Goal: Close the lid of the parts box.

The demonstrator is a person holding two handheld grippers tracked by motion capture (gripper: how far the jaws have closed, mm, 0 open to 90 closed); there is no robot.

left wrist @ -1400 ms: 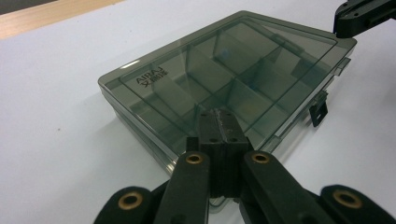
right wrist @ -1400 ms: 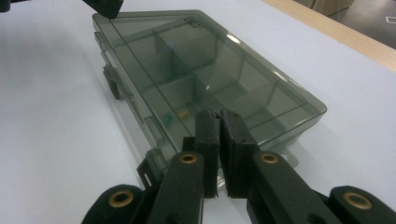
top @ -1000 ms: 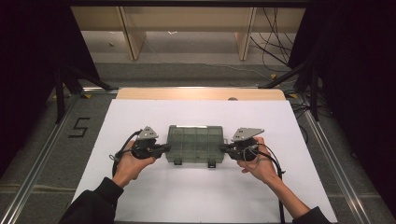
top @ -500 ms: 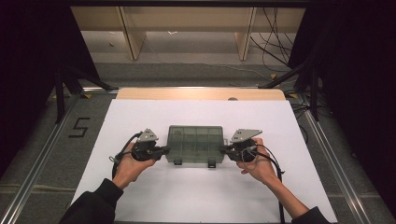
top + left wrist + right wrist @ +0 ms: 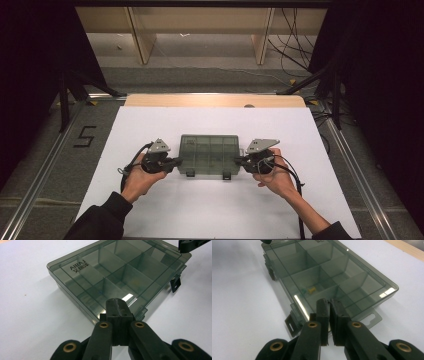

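Box [image 5: 209, 154]: smoked clear plastic, lid shut, inner dividers forming compartments; lies flat on the white sheet [image 5: 215, 210], near the middle of the table, long side toward the person. Two latch tabs [image 5: 226, 175] hang from its near edge, unfastened as far as can be seen. Lettering "AIRAJ" on the lid in the left gripper view. A small brass piece [image 5: 311, 290] and a green bit beside it lie in one compartment, seen through the lid in the right gripper view.

Left gripper [image 5: 176, 161]: at the box's left end, pointing level toward it. Jaws pressed together with nothing between; tips over the box's near corner [image 5: 117, 307], contact cannot be told. Left hand [image 5: 140, 175] cups the body from below and behind, forearm in a dark sleeve [image 5: 100, 220] entering from the bottom edge.

Right gripper [image 5: 241, 161]: at the box's right end, pointing level toward it, mirroring the left. Jaws all but closed, a thin slit between them, gripping nothing; tips at the edge of the lid [image 5: 329, 302]. Right hand [image 5: 275, 177] holds the body from below, forearm bare to near the elbow.

Cables [image 5: 295, 175] trail from both grippers toward the person.
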